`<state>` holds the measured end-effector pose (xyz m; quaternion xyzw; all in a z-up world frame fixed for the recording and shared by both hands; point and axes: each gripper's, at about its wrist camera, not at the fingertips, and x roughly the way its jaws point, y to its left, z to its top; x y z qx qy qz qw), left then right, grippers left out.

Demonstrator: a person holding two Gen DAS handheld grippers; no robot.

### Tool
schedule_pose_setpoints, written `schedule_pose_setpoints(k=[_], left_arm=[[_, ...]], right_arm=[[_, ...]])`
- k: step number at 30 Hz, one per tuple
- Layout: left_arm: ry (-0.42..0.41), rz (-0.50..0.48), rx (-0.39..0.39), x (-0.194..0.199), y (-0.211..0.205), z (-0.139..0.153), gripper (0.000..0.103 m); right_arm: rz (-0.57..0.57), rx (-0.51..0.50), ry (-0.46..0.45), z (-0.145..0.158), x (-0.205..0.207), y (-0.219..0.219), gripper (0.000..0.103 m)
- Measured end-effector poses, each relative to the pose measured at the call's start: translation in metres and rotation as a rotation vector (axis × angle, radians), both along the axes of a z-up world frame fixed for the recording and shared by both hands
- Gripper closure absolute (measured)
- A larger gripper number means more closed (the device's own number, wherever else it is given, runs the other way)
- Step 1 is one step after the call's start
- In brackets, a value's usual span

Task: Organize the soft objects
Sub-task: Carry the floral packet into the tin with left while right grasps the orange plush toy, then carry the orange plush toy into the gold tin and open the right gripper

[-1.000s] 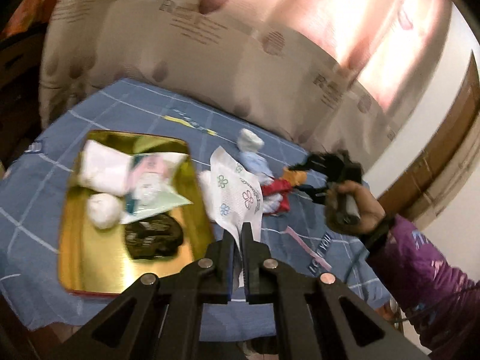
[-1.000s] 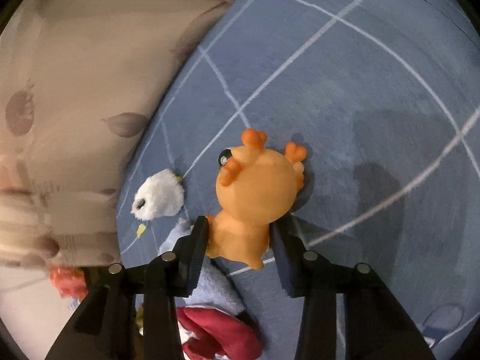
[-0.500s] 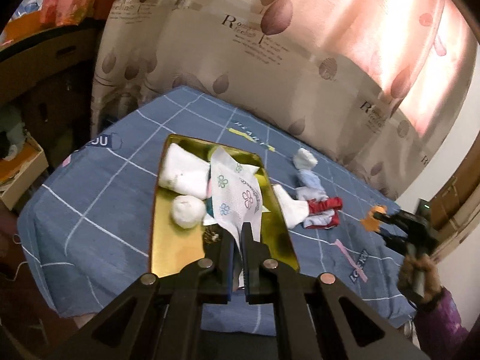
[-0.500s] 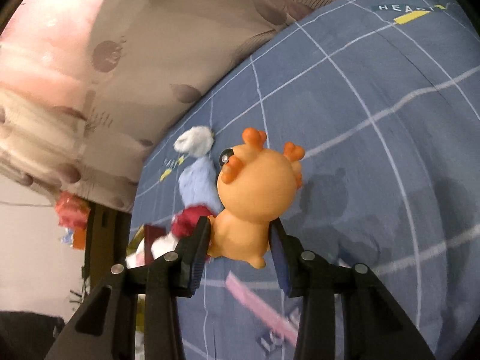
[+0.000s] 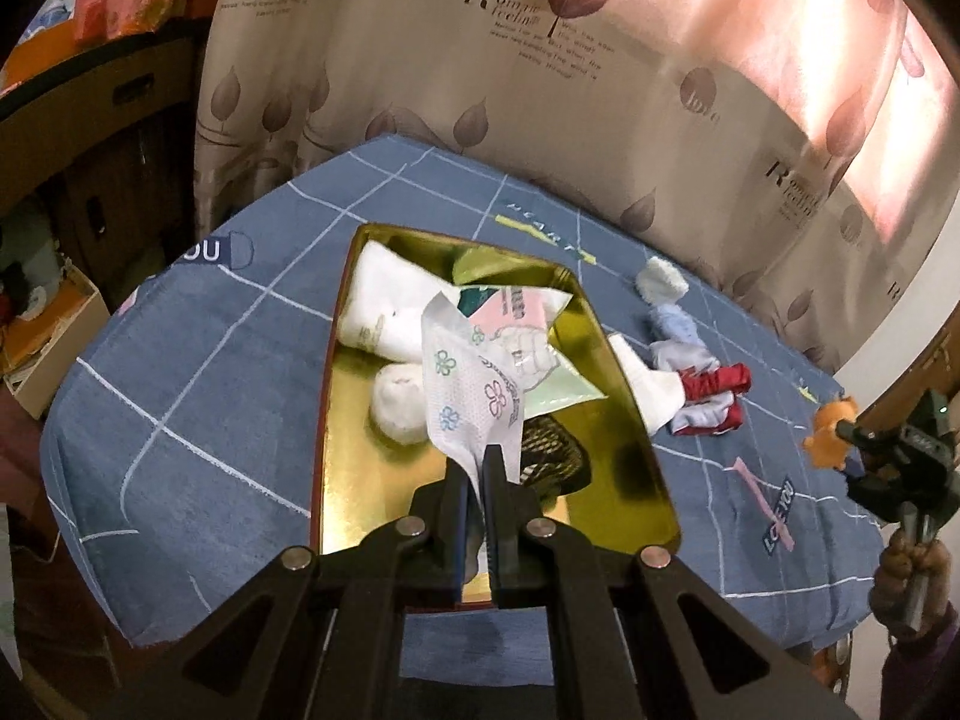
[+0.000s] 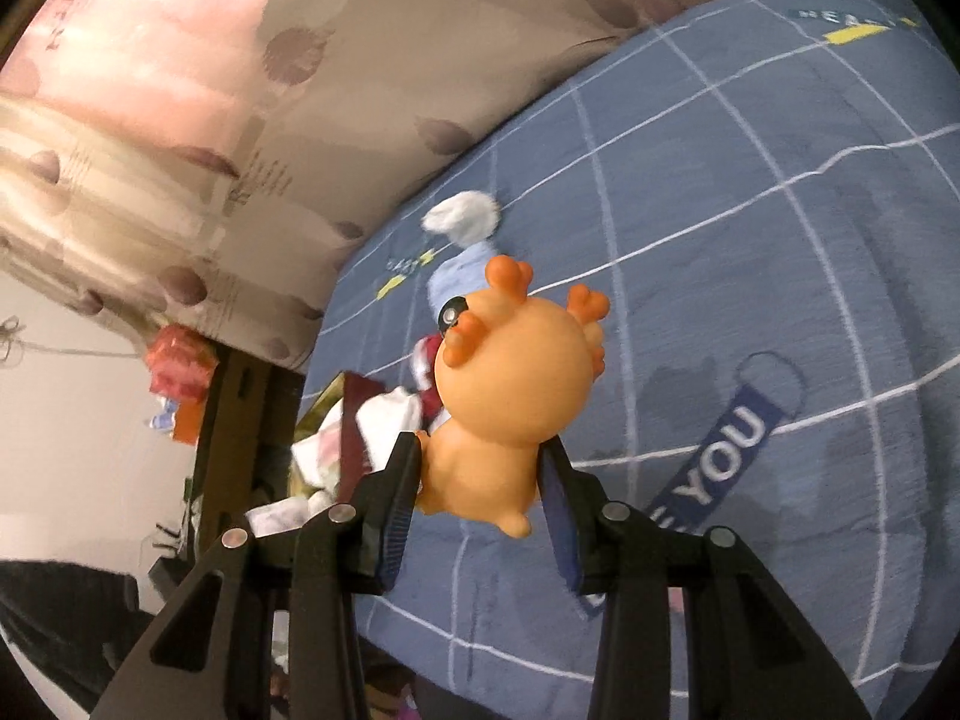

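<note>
My left gripper (image 5: 475, 468) is shut on a white floral tissue packet (image 5: 471, 393) and holds it above the gold tray (image 5: 627, 468). The tray holds a white pack (image 5: 384, 312), a white ball (image 5: 399, 402), a pastel packet (image 5: 534, 324) and a dark mesh item (image 5: 555, 456). My right gripper (image 6: 480, 462) is shut on an orange soft toy (image 6: 510, 384), lifted off the blue cloth; it also shows in the left wrist view (image 5: 831, 429) at far right. A pile of white, light blue and red socks (image 5: 690, 372) lies right of the tray.
The table carries a blue checked cloth (image 5: 210, 372) with printed labels. A leaf-print curtain (image 5: 540, 60) hangs close behind it. Cardboard boxes and clutter (image 5: 78, 138) stand to the left. A white fluffy piece (image 6: 462, 219) lies near the curtain.
My left gripper has risen and swung left, carrying the tissue packet from beside the tray to above it. My right gripper has lifted the orange toy off the cloth and away to the right.
</note>
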<state>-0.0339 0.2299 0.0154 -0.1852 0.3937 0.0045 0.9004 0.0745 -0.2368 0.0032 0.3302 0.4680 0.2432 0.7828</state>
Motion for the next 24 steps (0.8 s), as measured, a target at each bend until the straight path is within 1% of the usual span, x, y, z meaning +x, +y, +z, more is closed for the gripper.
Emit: schedule_pose_setpoints(k=[2,3,5,7,9,11,12,13,15,17,19,20,21,24], left_arm=[[0.014,0.007,0.017,0.001,0.000,-0.004,0.096],[0.019,0.010,0.026,0.002,-0.001,-0.007,0.093],[0.032,0.007,0.036,0.003,-0.002,-0.010,0.085],[0.045,0.017,0.059,0.003,-0.002,-0.013,0.069],[0.050,0.025,0.082,0.003,-0.004,-0.013,0.064],[0.033,0.064,0.139,-0.002,-0.006,-0.007,0.058],[0.028,0.082,0.167,-0.003,-0.006,-0.003,0.052],[0.020,0.111,0.207,-0.006,-0.008,0.002,0.048],[-0.002,0.163,0.267,-0.014,-0.011,0.014,0.044],[-0.013,0.179,0.263,-0.020,-0.013,0.022,0.044],[-0.024,0.189,0.221,-0.030,-0.014,0.029,0.043],[-0.022,0.206,0.205,-0.035,-0.014,0.031,0.041],[-0.021,0.227,0.196,-0.040,-0.015,0.032,0.038],[-0.025,0.247,0.219,-0.048,-0.019,0.030,0.036]], right_arm=[[0.027,0.003,-0.011,0.006,-0.004,0.010,0.066],[0.043,0.004,-0.015,0.008,-0.005,0.015,0.066],[0.073,0.007,-0.022,0.013,-0.008,0.027,0.066],[0.101,0.010,-0.028,0.016,-0.010,0.038,0.066],[0.120,0.014,-0.028,0.017,-0.013,0.047,0.066],[0.148,0.019,-0.026,0.018,-0.016,0.057,0.066],[0.160,0.018,-0.026,0.018,-0.018,0.061,0.066],[0.178,0.019,-0.027,0.018,-0.020,0.069,0.066],[0.218,0.022,-0.028,0.020,-0.023,0.082,0.066],[0.258,0.016,-0.039,0.023,-0.026,0.099,0.066],[0.301,0.014,-0.047,0.026,-0.027,0.118,0.066],[0.318,0.013,-0.050,0.027,-0.027,0.126,0.066],[0.340,0.013,-0.052,0.029,-0.027,0.138,0.066],[0.421,-0.005,-0.076,0.036,-0.025,0.177,0.066]])
